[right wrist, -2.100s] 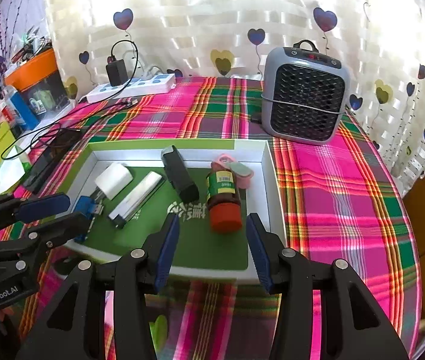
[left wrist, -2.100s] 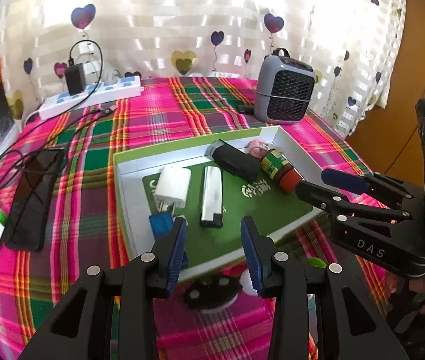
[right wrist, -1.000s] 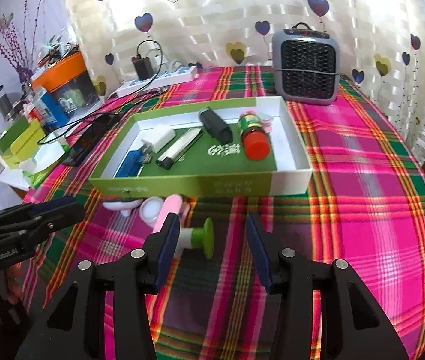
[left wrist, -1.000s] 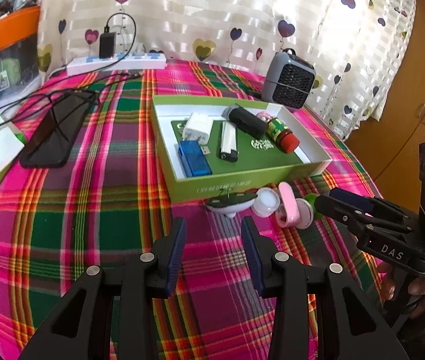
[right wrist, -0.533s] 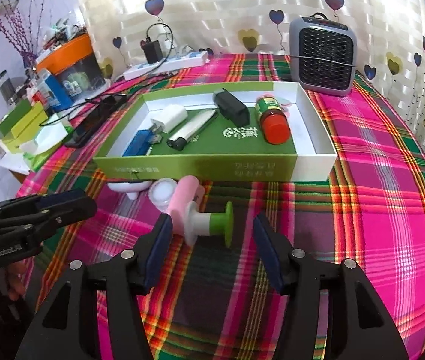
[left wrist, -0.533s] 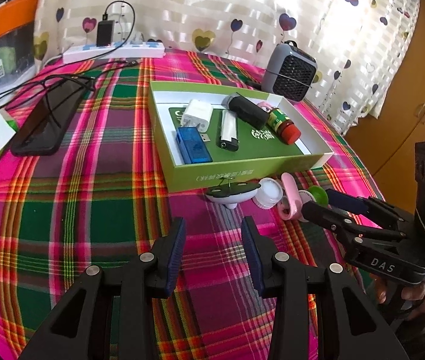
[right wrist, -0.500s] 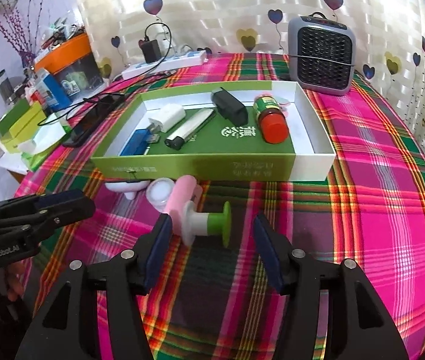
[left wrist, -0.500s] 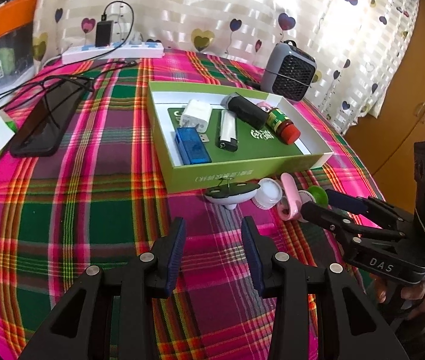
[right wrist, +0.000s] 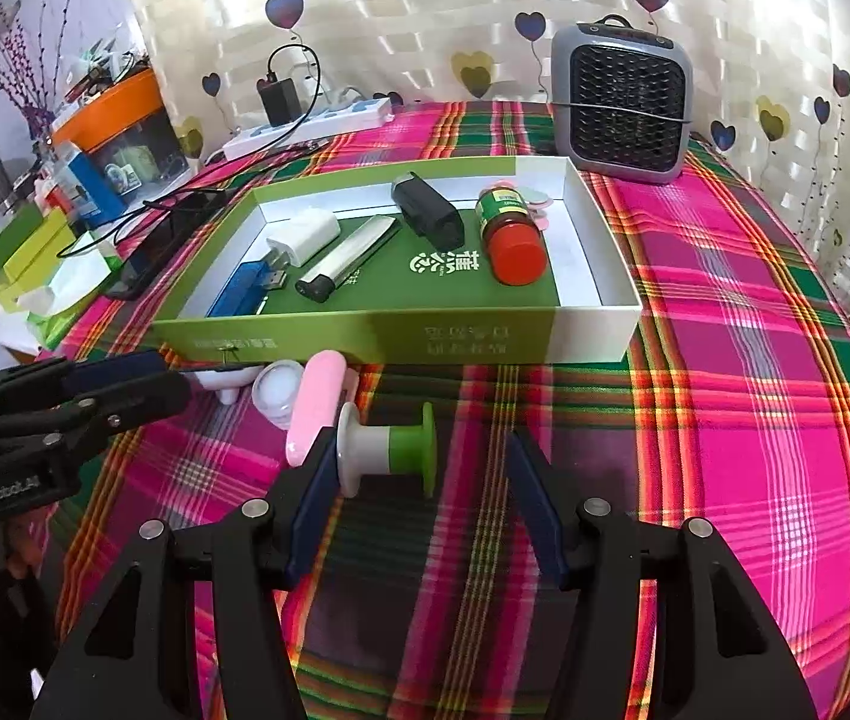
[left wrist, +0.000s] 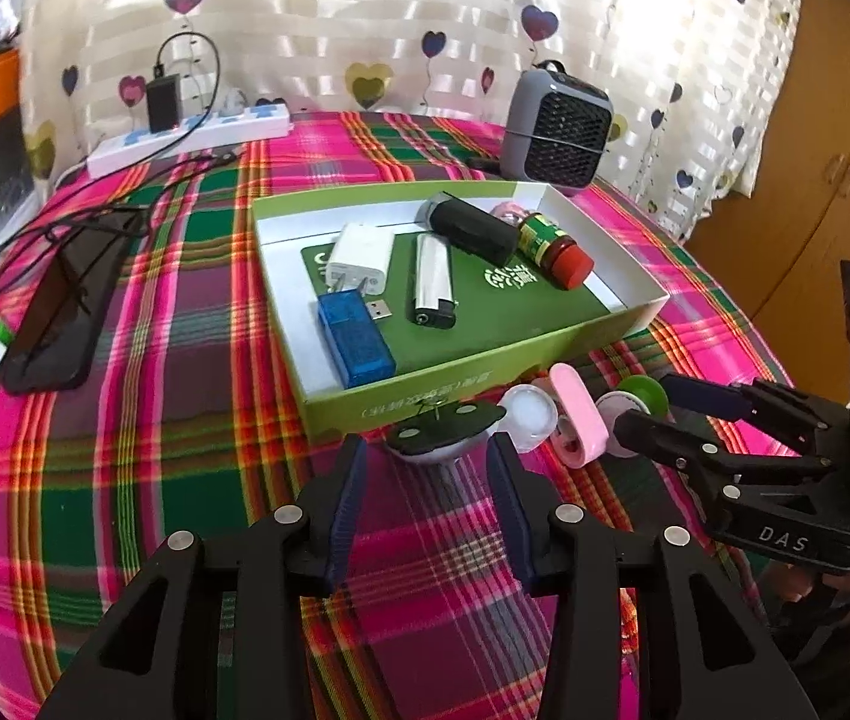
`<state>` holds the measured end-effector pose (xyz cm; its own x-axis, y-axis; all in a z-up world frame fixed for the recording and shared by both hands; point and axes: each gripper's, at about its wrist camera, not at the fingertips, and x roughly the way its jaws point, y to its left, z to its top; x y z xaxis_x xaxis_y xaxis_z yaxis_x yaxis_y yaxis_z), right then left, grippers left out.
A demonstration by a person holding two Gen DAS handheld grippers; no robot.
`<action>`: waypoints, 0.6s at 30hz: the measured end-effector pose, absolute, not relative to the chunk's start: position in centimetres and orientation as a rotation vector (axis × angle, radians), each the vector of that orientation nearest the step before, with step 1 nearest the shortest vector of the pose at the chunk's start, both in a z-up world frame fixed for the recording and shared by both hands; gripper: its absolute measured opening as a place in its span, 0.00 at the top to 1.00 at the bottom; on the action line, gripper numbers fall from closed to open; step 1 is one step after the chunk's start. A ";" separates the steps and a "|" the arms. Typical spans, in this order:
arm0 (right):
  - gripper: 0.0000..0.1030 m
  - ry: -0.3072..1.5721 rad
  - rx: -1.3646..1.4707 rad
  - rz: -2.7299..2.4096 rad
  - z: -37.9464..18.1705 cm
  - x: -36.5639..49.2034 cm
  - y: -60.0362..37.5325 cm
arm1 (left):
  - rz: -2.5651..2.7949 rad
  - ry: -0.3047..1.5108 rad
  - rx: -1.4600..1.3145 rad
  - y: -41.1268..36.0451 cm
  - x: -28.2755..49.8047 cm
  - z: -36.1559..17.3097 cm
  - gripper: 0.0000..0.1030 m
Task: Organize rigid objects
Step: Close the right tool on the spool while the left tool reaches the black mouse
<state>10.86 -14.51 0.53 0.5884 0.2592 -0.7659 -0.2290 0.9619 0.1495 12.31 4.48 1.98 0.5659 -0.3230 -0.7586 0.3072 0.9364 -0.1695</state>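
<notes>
A green-and-white box holds a white charger, a blue USB stick, a lighter, a black case and a red-capped bottle. In front of it lie a white dome with a black top, a white jar, a pink case and a green-and-white spool. My left gripper is just short of the dome, its jaws opening and empty. The spool lies between the open fingers of my right gripper, whose right pad stands apart from it.
A grey heater stands behind the box. At the back left lies a power strip with cables. A black phone lies left of the box, coloured cartons beyond the table edge, and a wooden cupboard at the right.
Both grippers have drawn back from over the box and come down toward the loose items before it. The right jaws have widened around the spool; the left jaws have widened slightly.
</notes>
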 end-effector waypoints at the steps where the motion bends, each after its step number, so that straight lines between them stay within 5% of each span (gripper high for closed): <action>1: 0.45 0.896 0.033 0.285 0.6 10.8 -14.5 | -0.374 0.896 -0.008 4.2 12.5 1.9 0.61; 6: 0.63 0.890 0.021 0.278 0.5 10.9 -14.6 | -0.377 0.903 0.023 3.6 13.0 1.8 0.61; 18: 0.68 0.884 0.023 0.283 0.5 11.0 -15.0 | -0.381 0.927 0.071 2.2 13.9 1.2 0.61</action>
<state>11.02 -14.97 0.53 0.5989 0.2536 -0.7596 -0.2348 0.9625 0.1362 13.86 2.19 1.18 0.5385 -0.2894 -0.7914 0.3499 0.9312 -0.1024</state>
